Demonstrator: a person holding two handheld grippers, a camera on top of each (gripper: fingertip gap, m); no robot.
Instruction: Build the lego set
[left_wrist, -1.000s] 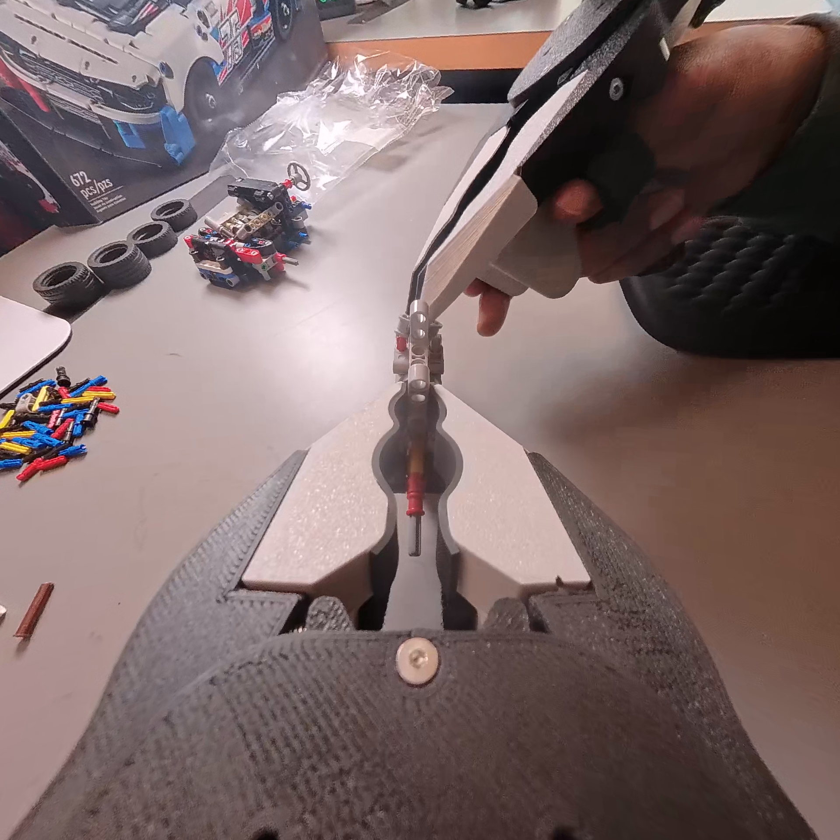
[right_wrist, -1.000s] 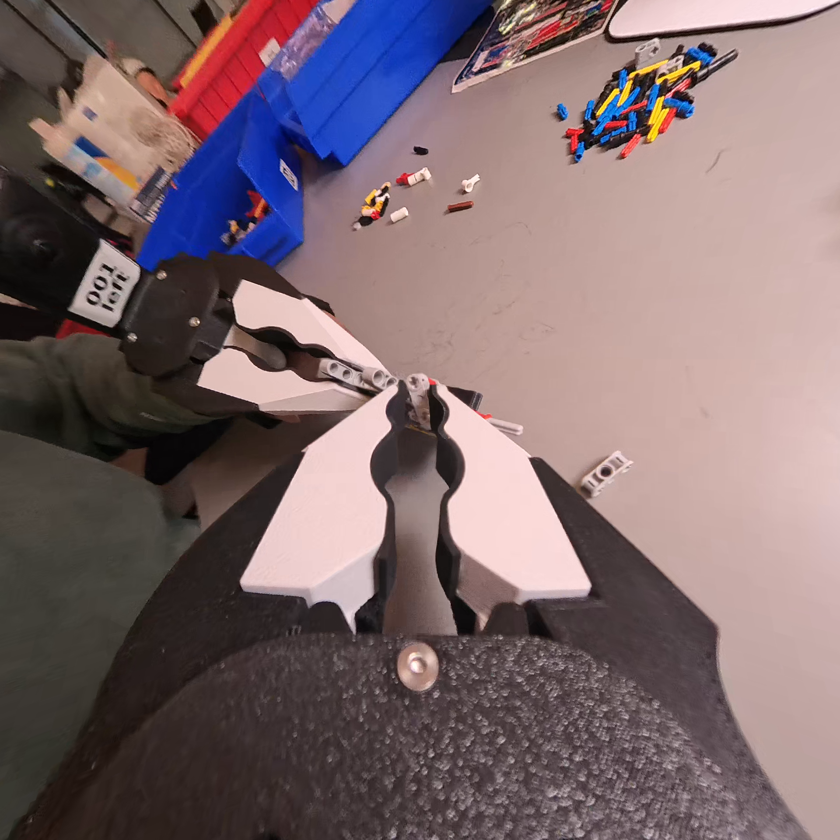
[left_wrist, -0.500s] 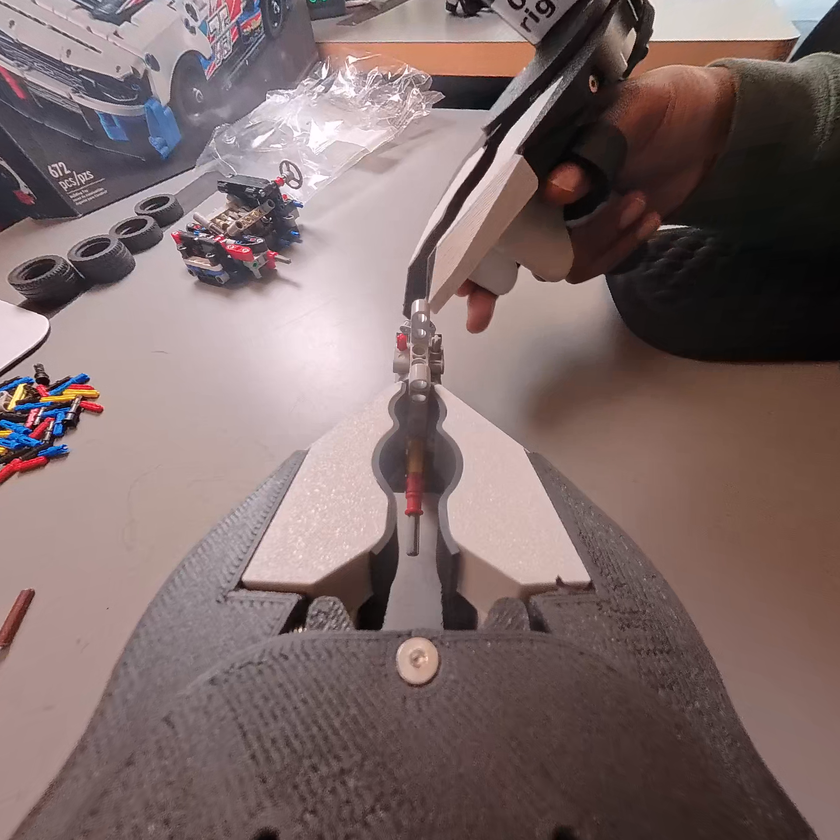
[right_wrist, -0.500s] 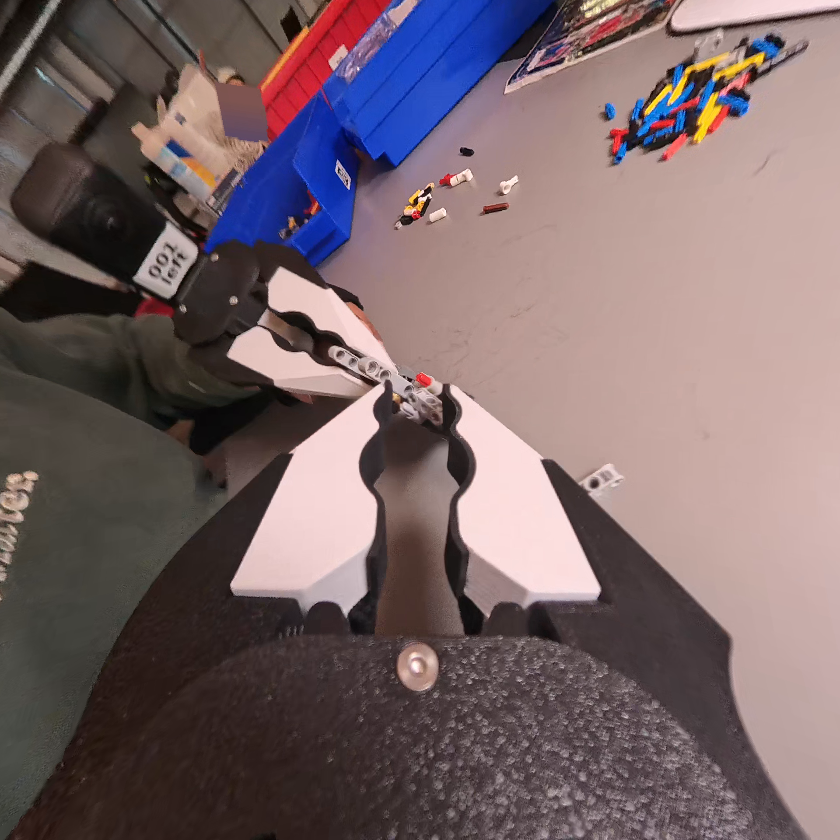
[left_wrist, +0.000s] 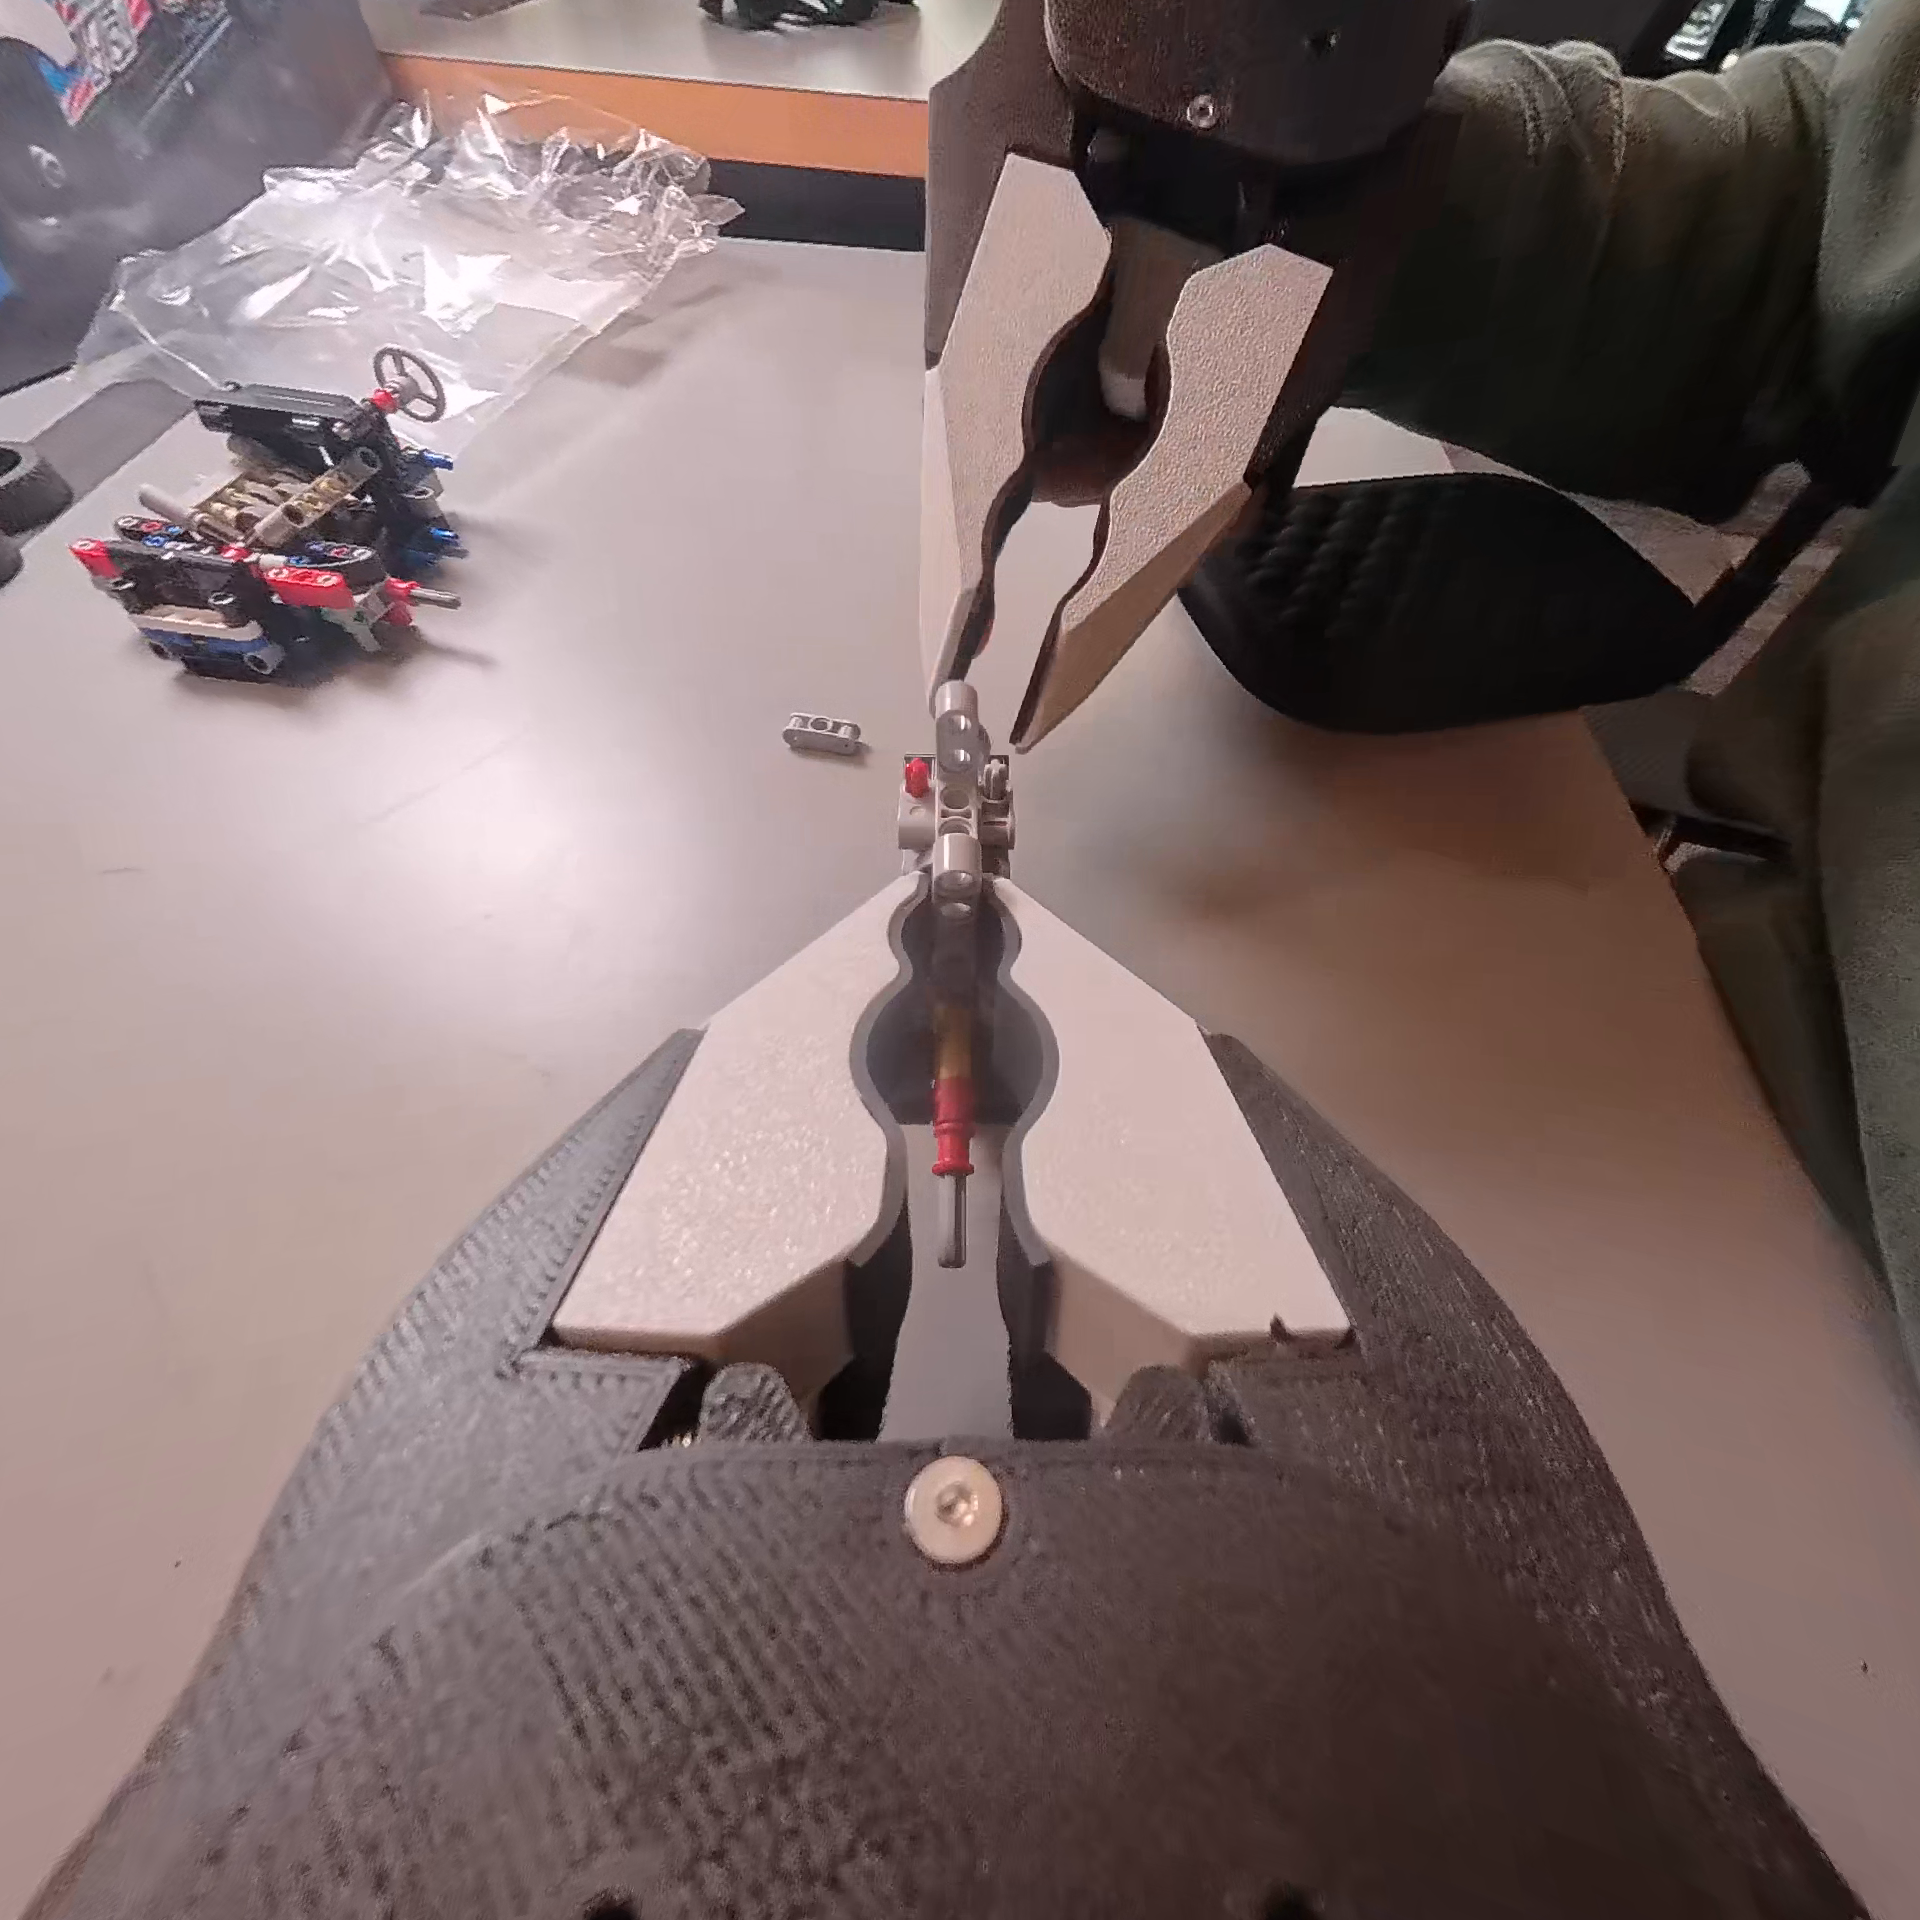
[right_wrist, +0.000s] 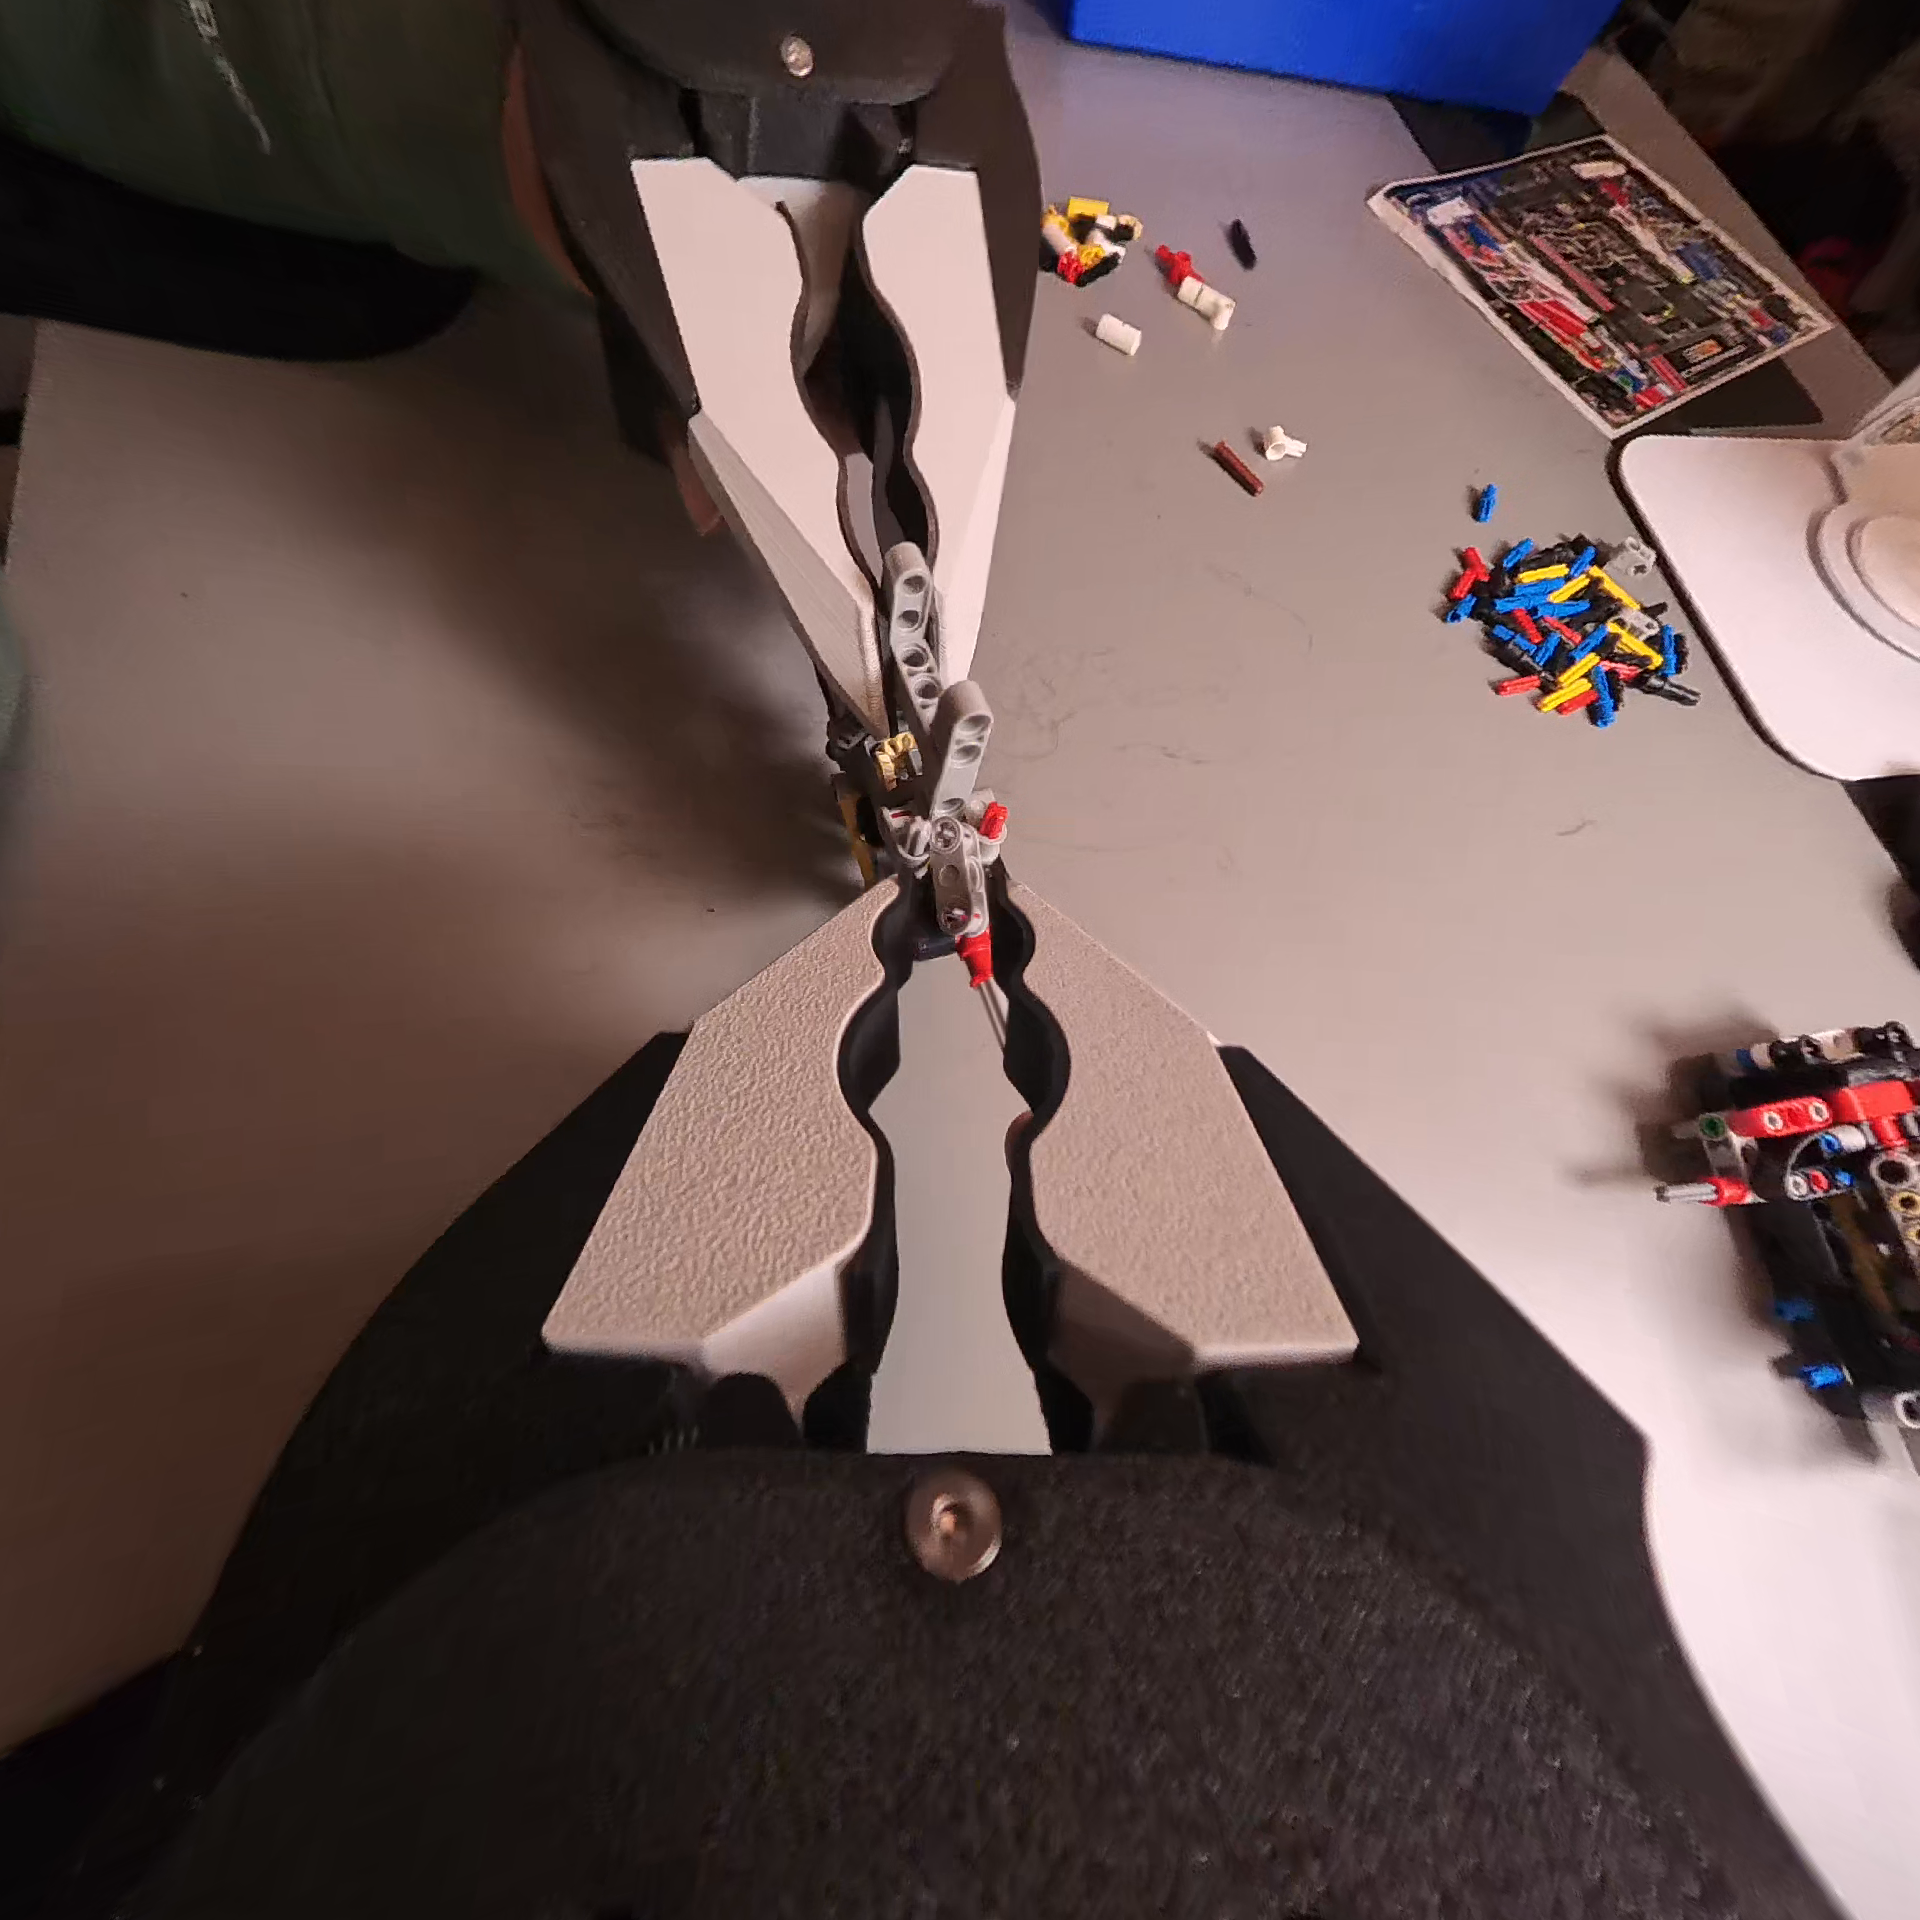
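Right between the two grippers, up off the grey table (left_wrist: 416, 935), sits a little grey brick assembly (left_wrist: 956, 821) with a couple of red pins on it. The left gripper (left_wrist: 956, 899) has it: both fingertips are clamped on the near end of the grey beam. A red axle piece (left_wrist: 948, 1127) trails back down the slot between the fingers. So the long axis runs pretty much straight along the left fingers, and the free end points forward and a bit up, away from the left hand.

The right gripper (left_wrist: 987, 712) comes at it from the opposite side, nearly nose to nose. Its jaws stand apart and straddle that free end. One tip is just about at the top of the beam and the other is a small gap off to the side, so it's not gripping anything as far as I can see. In its own view the assembly (right_wrist: 951, 821) sits right at the mouth of its fingers.

Further out there's a loose small grey beam (left_wrist: 823, 730) on the table just beside the action. A half-built car chassis (left_wrist: 281, 540) and a clear plastic bag (left_wrist: 416, 239) lie off to the left. A pile of coloured pins (right_wrist: 1569, 629) and an instruction booklet (right_wrist: 1600, 270) are well apart from the rest.
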